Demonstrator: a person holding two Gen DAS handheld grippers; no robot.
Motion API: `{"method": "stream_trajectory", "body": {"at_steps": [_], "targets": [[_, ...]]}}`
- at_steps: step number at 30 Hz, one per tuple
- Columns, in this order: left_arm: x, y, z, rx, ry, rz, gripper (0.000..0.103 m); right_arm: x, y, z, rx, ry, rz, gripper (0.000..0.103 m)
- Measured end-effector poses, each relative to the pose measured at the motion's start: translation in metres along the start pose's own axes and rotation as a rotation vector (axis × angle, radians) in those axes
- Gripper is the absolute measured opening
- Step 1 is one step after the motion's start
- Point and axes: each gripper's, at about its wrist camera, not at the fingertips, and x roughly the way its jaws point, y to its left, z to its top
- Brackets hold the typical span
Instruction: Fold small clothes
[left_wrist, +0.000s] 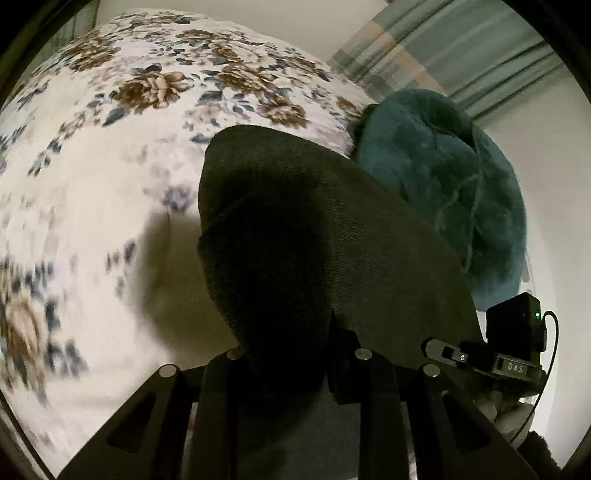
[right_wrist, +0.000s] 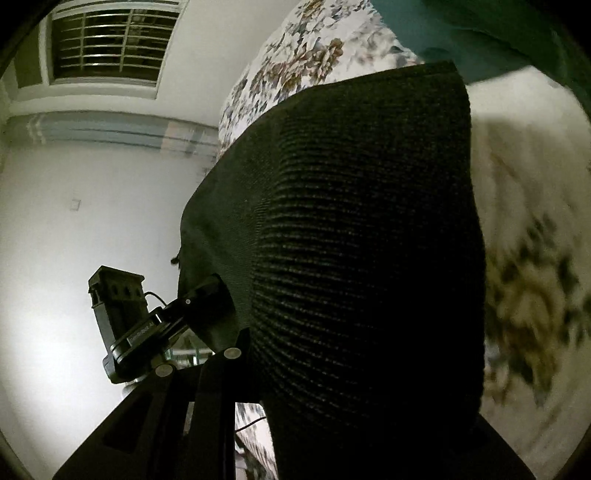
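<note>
Left wrist view shows a dark ribbed knitted garment (left_wrist: 295, 236), soft and floppy, hanging up in front of the camera above a white bedspread printed with brown and blue flowers (left_wrist: 110, 122). A fluffy teal fabric item (left_wrist: 443, 177) lies on the bed behind it. The left gripper (left_wrist: 291, 354) has its two black fingers drawn close together with the lower edge of the knit bunched between them, so it appears clamped on the cloth. At the right edge of this view the right gripper (left_wrist: 458, 354) meets the same edge of the garment; its fingertips are hidden by the fabric. Right wrist view is almost filled by the dark knit (right_wrist: 369, 229), which drapes over that gripper's own fingers and hides them, so how far they are apart cannot be told, though the cloth seems held there. The knit looks light, limp and stretchy, with a grippy ribbed surface unlikely to slip; it will sag wherever it is unsupported. Corners or a hem edge look the best places to pinch.
</note>
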Motion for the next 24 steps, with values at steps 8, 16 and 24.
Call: {"method": "stream_trajectory", "body": {"at_steps": [8, 16, 24], "targets": [[0.071, 0.078, 0.042, -0.091, 0.148, 0.104, 0.023, 0.097, -0.019, 0.065, 0.045, 0.061, -0.102, 0.023], [0.066, 0.079, 0.033, -0.047, 0.160, 0.219, 0.052, 0.086, -0.024, 0.080, -0.006, 0.055, -0.365, 0.062], [0.024, 0.039, 0.004, 0.093, 0.019, 0.425, 0.102, 0.034, 0.023, 0.043, -0.207, -0.078, -0.805, 0.103]]}}
